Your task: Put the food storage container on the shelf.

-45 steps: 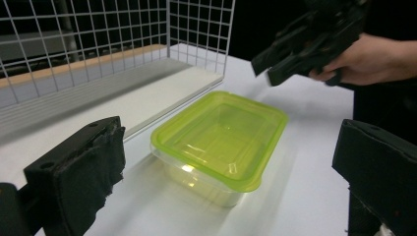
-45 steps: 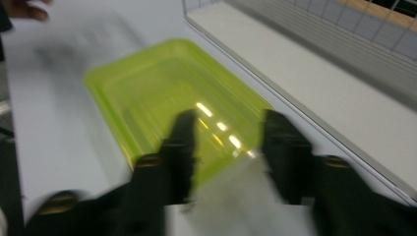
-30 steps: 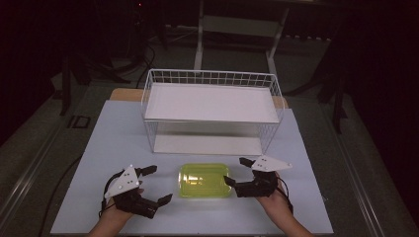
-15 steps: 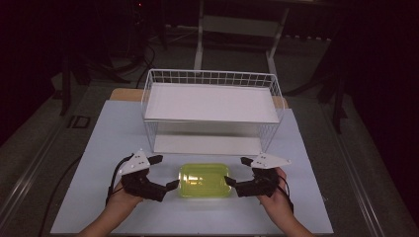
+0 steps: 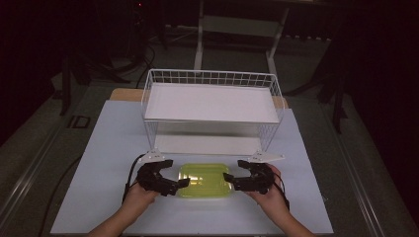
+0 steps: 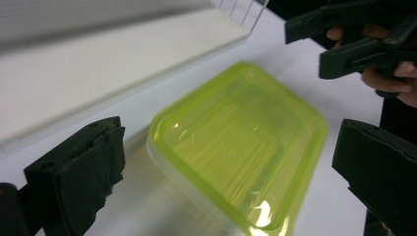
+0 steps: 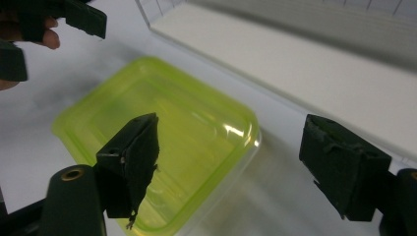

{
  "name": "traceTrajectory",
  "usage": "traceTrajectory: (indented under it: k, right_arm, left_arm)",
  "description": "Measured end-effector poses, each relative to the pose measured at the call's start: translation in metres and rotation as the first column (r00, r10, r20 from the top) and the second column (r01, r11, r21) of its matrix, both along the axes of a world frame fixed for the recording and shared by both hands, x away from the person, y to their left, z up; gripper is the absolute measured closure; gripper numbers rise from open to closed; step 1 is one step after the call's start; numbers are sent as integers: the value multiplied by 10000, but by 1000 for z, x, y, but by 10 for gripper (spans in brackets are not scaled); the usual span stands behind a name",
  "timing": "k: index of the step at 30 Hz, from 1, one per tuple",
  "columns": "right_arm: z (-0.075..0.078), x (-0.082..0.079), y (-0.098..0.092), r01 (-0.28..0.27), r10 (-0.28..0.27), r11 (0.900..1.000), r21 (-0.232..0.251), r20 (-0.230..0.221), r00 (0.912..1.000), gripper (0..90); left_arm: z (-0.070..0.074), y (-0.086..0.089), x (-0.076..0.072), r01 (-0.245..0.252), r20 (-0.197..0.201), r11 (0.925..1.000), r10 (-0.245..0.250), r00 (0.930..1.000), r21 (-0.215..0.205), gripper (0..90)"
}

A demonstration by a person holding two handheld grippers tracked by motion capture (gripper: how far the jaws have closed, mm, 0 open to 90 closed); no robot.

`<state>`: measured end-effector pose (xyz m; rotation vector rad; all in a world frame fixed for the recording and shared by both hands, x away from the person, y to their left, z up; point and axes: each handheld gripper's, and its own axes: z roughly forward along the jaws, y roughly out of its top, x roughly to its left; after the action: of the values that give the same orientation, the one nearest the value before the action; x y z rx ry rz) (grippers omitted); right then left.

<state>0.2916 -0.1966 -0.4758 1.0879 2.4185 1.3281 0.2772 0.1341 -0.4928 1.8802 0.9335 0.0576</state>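
A clear container with a yellow-green lid lies flat on the white table, in front of the wire rack. My left gripper is at its left end, open, with the jaws spread around that end. In the left gripper view the lid lies between and just beyond the two black pads. My right gripper is at the right end, also open. In the right gripper view one pad is over the lid and the other stands past its edge. Neither gripper holds anything.
A white wire rack with a flat white shelf stands just behind the container, its lower shelf close to both grippers. The table's front edge is near the person's wrists. Dark floor and stand legs surround the table.
My left gripper has moved right and forward, up to the container's left end. The right gripper has shifted slightly toward the right end. The container has stayed in place.
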Motion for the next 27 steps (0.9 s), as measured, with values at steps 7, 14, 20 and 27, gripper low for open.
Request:
traceTrajectory:
  k: [7,14,20,27]
  right_arm:
    - [-13,-1,2,-12,-14,9992,-388,-659,9978,295]
    - [-23,2,5,-72,4,9986,-531,-1280,9918,336]
    - [-28,4,4,-116,40,9993,-350,-2105,9776,460]
    - [-24,-1,7,-191,102,9990,-392,-2145,9767,564]
  left_arm:
    - [-18,-2,3,-428,-1101,9989,448,9929,200,169]
    - [-23,0,4,-774,-1693,9968,796,9823,201,372]
    - [-28,1,5,-687,-2210,9976,658,9730,-54,601]
    - [-24,-2,-3,-786,-1778,9967,811,9807,212,633]
